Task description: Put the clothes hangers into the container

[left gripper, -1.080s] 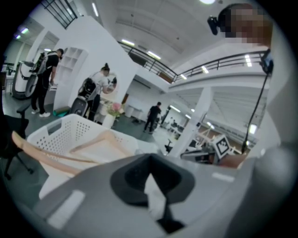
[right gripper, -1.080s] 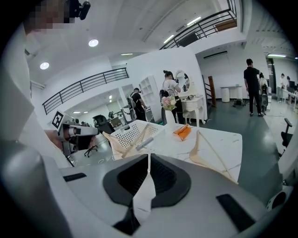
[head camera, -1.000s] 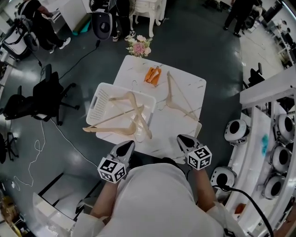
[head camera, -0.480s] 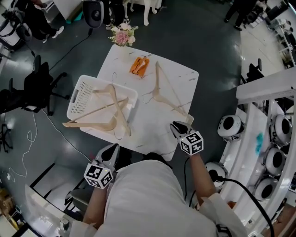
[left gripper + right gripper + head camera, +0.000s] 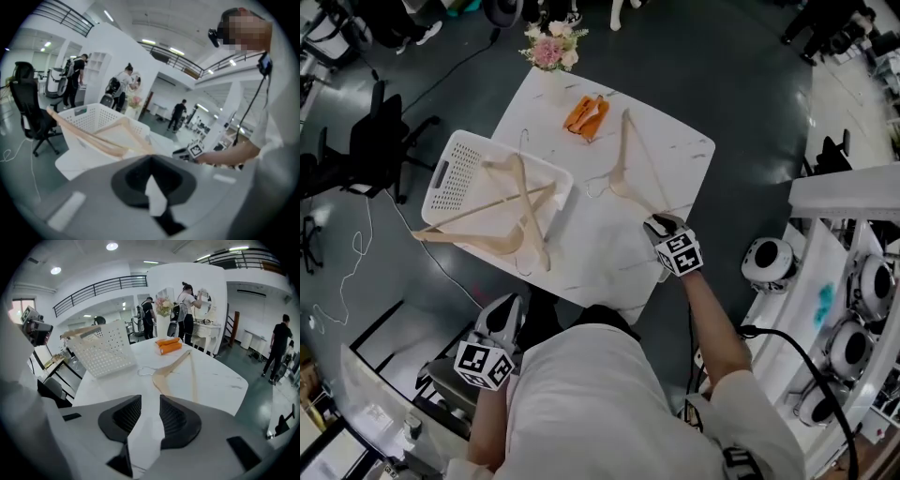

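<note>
A white perforated basket (image 5: 455,173) stands on the left of the white table (image 5: 591,253) with two wooden hangers (image 5: 520,202) lying crossed in it, their ends sticking out over the rim. A third wooden hanger (image 5: 628,159) lies flat on the table's right half. My right gripper (image 5: 661,225) hovers at that hanger's near end, and its jaws have just been opening, with nothing between them. In the right gripper view the hanger (image 5: 171,367) lies just ahead of the gripper (image 5: 150,401). My left gripper (image 5: 502,314) is shut and empty, off the table's near edge, facing the basket (image 5: 93,119).
Orange items (image 5: 586,114) lie at the table's far side, with a flower bouquet (image 5: 548,47) beyond them. A black office chair (image 5: 370,150) stands left of the table. Round white machines (image 5: 769,262) line the right. Several people stand in the background.
My right gripper has come forward and down over the table to the lone hanger's near end, and its jaws have parted. My left gripper has sunk a little near the table edge.
</note>
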The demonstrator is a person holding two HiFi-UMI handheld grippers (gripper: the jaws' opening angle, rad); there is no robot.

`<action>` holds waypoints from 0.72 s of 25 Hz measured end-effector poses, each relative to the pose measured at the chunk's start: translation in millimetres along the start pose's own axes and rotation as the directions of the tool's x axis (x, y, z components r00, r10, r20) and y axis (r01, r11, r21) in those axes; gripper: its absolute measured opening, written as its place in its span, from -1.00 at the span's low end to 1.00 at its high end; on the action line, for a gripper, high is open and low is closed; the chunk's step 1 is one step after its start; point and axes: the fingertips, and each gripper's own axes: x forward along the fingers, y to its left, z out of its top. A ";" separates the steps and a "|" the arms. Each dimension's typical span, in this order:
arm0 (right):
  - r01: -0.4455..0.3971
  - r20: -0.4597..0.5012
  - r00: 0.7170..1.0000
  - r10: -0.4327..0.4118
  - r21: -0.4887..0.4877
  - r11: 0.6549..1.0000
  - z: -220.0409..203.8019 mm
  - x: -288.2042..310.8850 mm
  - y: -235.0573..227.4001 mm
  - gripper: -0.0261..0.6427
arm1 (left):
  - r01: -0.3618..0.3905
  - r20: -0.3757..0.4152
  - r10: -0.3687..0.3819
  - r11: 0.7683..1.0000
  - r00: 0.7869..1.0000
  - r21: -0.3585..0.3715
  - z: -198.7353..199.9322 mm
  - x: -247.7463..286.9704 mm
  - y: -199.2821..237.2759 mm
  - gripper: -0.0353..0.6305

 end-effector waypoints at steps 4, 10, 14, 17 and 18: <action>-0.010 -0.070 0.998 0.004 -0.081 0.997 -10.7 36.0 -17.3 -0.55 | -0.055 -0.021 0.054 0.998 0.998 -0.038 -13.5 -7.0 -0.3 -0.89; 0.006 -0.194 0.980 -0.036 -0.155 0.988 -29.3 69.9 -45.0 -0.49 | -0.095 -0.053 0.092 0.993 0.994 -0.072 -26.1 -7.7 -5.9 -0.89; 0.000 -0.231 0.972 -0.041 -0.178 0.984 -34.9 80.5 -53.6 -0.46 | -0.122 -0.063 0.116 0.988 0.991 -0.091 -32.0 -11.9 -2.0 -0.89; -0.029 -0.230 0.973 -0.012 -0.173 0.985 -35.6 81.0 -48.5 -0.56 | -0.138 -0.073 0.131 0.985 0.989 -0.106 -36.4 -15.5 2.5 -0.89; -0.035 -0.232 0.973 -0.004 -0.167 0.985 -36.2 81.0 -45.6 -0.64 | -0.140 -0.075 0.132 0.984 0.988 -0.108 -37.1 -15.8 3.7 -0.89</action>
